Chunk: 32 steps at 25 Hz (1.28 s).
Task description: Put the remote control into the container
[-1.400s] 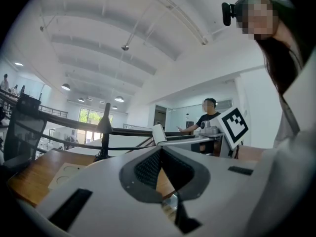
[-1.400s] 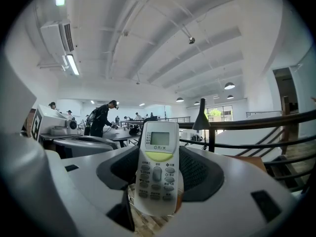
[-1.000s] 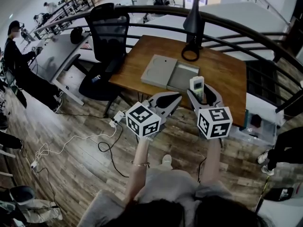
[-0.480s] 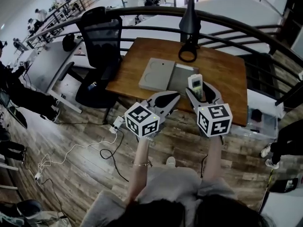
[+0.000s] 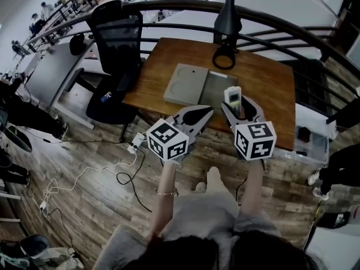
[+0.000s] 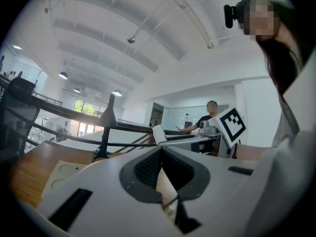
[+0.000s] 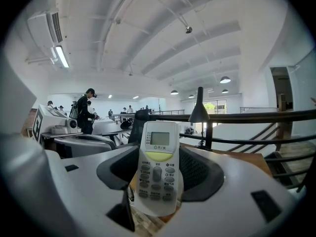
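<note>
container [image 5: 216, 89] on table [image 5: 271, 89], lamp [image 5: 227, 22] behind

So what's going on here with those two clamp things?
A person holds a two-jaw gripper in each hand at a wooden table. The right gripper is clamped on a white remote control, close to an open grey container. The left gripper is shut and empty. The remote control is not yet in the container.

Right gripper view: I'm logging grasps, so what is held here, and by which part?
The right hand-held gripper holds the remote control by its lower button end, screen end sticking out.
</note>
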{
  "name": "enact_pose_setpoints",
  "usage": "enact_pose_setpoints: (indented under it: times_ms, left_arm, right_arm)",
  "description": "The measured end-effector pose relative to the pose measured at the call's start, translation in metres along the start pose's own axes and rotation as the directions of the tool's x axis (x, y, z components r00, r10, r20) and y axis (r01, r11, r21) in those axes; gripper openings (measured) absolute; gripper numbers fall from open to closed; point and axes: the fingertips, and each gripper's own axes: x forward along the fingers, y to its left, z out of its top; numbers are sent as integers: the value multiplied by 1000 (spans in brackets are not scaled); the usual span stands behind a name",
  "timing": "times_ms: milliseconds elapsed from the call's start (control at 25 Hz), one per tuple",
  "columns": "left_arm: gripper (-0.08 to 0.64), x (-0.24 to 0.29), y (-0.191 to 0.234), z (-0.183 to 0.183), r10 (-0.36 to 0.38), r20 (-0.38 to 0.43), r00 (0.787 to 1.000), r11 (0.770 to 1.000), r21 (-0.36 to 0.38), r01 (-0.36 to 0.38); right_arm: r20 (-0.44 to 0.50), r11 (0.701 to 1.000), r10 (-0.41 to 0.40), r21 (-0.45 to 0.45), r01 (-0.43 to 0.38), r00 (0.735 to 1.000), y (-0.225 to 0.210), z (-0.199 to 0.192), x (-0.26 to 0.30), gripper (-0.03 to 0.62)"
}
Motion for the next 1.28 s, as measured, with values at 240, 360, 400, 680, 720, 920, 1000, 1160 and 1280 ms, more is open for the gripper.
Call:
enact_pose_setpoints:
  times_ms: [240,360,400,680,720,920,1000,1160,1280]
  left_arm:
    - [3,13,23,-1,13,-8,1000,1000,-16,-14]
    - [3,21,34,-2,21,-11,1000,999,-25,-22]
    - [3,24,38,-3,23,-12,1000,999,-31,-24]
    - [3,43,68,-8,48,-18,999,997,-63,-49]
    - [3,46,72,-9,51,-20,998,996,-66,-52]
    - [3,60,89,-15,69,-34,997,994,-82,-71]
    - [3,66,93,-16,73,-39,997,993,-85,-76]
    - [3,75,105,-19,85,-45,995,992,-93,-89]
    - [3,81,113,-23,92,-55,994,990,-102,-97]
  right_arm:
    - [-23,1000,13,1,-13,1000,-17,4,27,253]
    - [-36,1000,21,-4,-21,999,-23,4,39,253]
    - [-42,1000,25,-6,-25,999,-26,4,44,253]
    - [-89,998,58,-11,-59,994,-43,-3,77,253]
    - [-95,998,63,-11,-64,993,-45,-5,81,253]
    - [-128,995,92,-12,-94,987,-56,-12,101,253]
    - [-142,994,102,-14,-105,985,-61,-14,107,253]
    - [-169,992,117,-23,-122,979,-73,-19,120,253]
    - [-184,990,129,-29,-137,974,-79,-21,128,253]
